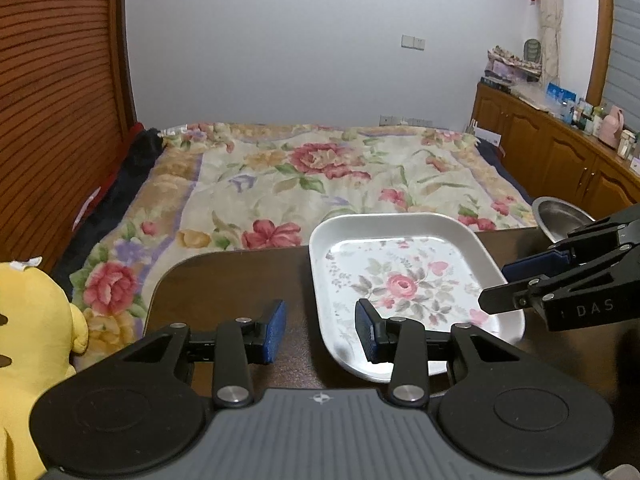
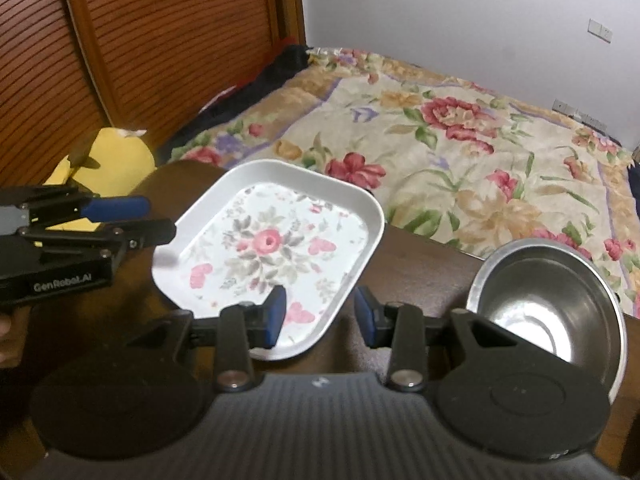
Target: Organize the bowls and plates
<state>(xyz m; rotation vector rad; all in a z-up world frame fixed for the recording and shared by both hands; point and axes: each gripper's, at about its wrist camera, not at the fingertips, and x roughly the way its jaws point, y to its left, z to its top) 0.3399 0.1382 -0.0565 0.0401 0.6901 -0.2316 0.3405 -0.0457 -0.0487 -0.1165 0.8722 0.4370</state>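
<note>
Left wrist view: your left gripper (image 1: 321,330) hovers w/ fingers part open, empty, over the near-left rim of the floral plate (image 1: 404,280) on the counter (image 1: 232,280). Right wrist view: your right gripper (image 2: 321,316), also part open & empty, straddles the plate's near-right rim; steel bowl (image 2: 548,304) sits apart by the counter's right edge. Nothing's stacked yet; bare counter left of plate.

This is a bedroom in a home. A bed (image 1: 320,184) under a floral blanket fills the middle of the frame, with a slatted wooden wardrobe door (image 1: 52,100) at the left. At the right, a row of wooden cabinets (image 1: 560,148) carries bottles and boxes, a curtain (image 1: 550,12) hangs above, and a yellow plush toy (image 1: 32,332) sits lower left.
</note>
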